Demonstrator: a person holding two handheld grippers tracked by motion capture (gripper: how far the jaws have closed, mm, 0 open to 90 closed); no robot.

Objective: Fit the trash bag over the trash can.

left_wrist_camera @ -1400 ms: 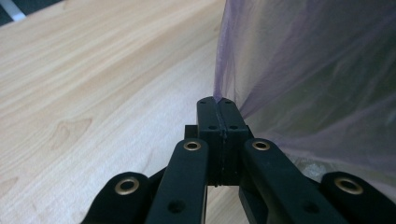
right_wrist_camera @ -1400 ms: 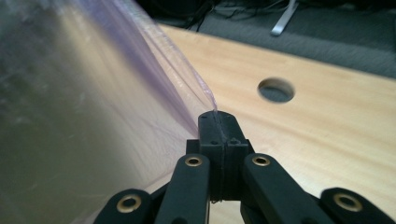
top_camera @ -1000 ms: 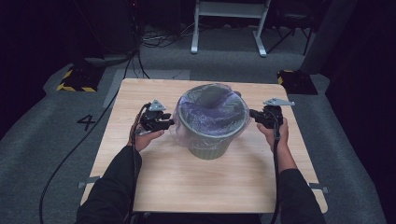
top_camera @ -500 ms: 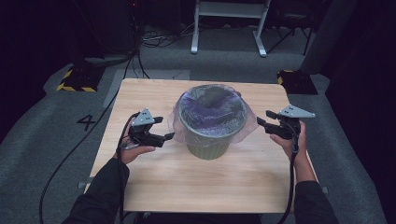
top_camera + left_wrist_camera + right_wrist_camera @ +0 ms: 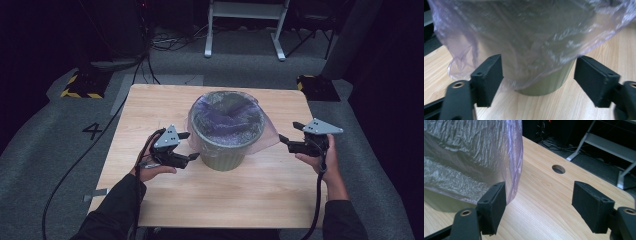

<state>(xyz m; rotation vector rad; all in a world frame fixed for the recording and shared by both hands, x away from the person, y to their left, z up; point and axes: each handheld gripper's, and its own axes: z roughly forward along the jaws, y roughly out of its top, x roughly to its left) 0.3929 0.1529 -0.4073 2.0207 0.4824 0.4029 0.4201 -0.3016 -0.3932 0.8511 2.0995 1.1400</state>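
Observation:
A green bin (image 5: 223,157) stands in the middle of the wooden table (image 5: 150,105), lined with a thin purple bag (image 5: 227,117) whose edge hangs over the rim. My left gripper (image 5: 192,146) hovers just left of the bin, open. Its jaws have just been closing a little, with nothing between them. In the left gripper view the bag (image 5: 524,37) and the bin (image 5: 544,83) lie beyond the left gripper (image 5: 537,72). My right gripper (image 5: 288,132) is open to the right of the bag. Its jaws have just been opening, and the bag's edge (image 5: 516,157) hangs beside the right gripper (image 5: 539,197).
A round cable hole (image 5: 558,169) sits in the tabletop beyond the right gripper. Cables trail from both grippers over the table's near edge. On the dark floor stand a metal frame (image 5: 245,30) and yellow-and-black striped blocks (image 5: 80,87).
Both grippers were at the bin's rim a second ago, apparently on the bag. They have drawn outward and back from the bin, and their jaws now stand apart.

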